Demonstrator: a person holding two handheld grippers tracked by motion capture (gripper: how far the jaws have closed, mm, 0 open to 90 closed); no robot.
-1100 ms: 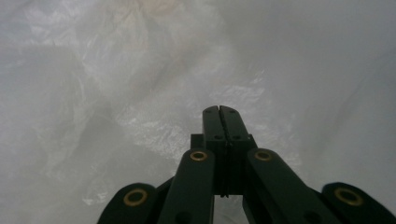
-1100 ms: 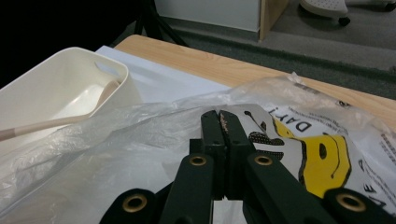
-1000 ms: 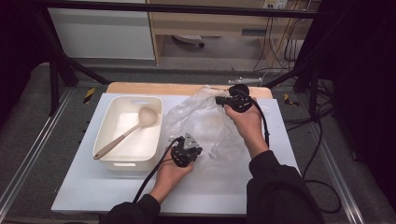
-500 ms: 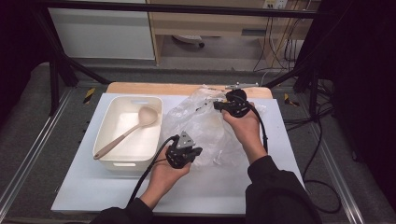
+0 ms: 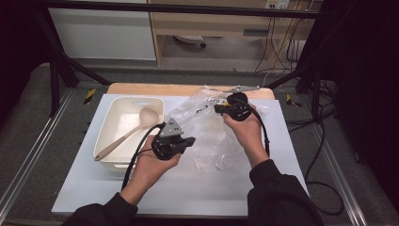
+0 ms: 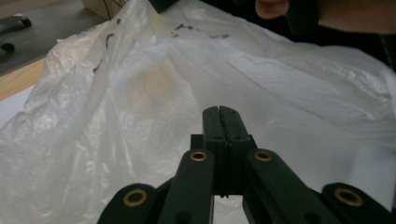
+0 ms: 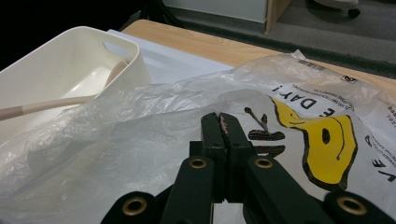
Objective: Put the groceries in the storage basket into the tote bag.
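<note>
A crumpled clear plastic bag [image 5: 211, 136] with yellow and black print lies mid-table, right of a white bin [image 5: 104, 128]. My right gripper [image 5: 217, 108] is at the bag's far edge. In the right gripper view its jaws [image 7: 219, 116] are pressed together, with the film [image 7: 140, 135] gathered at their tips. My left gripper [image 5: 190, 140] hovers over the bag's near left side, held above the table. Its jaws [image 6: 219, 112] are also together, and a taut crease in the bag [image 6: 116, 93] runs up from their tips. A beige ladle [image 5: 127, 134] rests in the bin.
The white mat [image 5: 84, 183] covers a wooden tabletop [image 5: 141, 88]. Black frame bars [image 5: 61, 70] and cables [image 5: 320, 141] flank the table. In the right gripper view, the bin [image 7: 56, 46] and the ladle handle [image 7: 46, 105] sit to the left, beyond the bag.
My left gripper has risen and shifted a little left over the bag's near side. The right gripper has stayed at the far edge of the bag.
</note>
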